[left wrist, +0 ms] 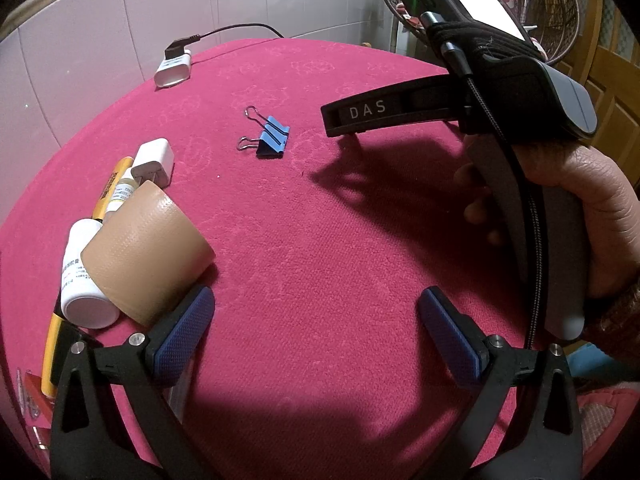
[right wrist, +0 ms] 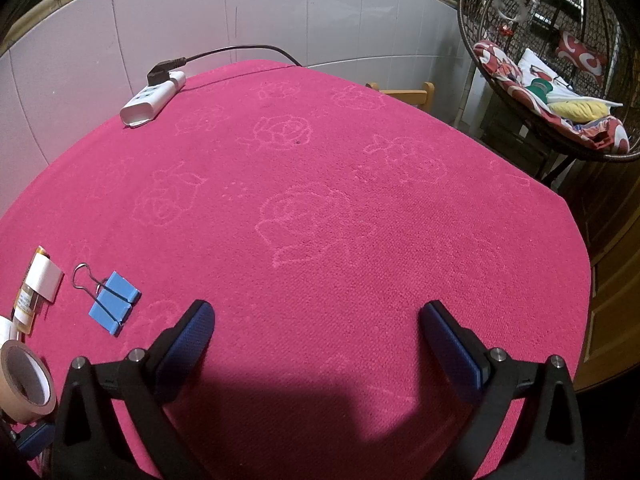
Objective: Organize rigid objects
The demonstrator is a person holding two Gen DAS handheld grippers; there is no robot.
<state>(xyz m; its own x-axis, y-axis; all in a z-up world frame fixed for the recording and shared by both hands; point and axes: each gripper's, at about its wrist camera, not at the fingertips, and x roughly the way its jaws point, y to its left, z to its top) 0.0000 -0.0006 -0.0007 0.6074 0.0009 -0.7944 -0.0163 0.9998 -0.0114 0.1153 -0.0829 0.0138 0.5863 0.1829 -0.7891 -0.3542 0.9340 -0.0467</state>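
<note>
Left wrist: hand [left wrist: 592,216] grips right gripper's handle.

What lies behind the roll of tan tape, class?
Behind the tan tape roll lie a white bottle, a yellow pen, a small labelled vial and a white charger plug. The roll covers their near ends; anything beneath it is hidden.
</note>
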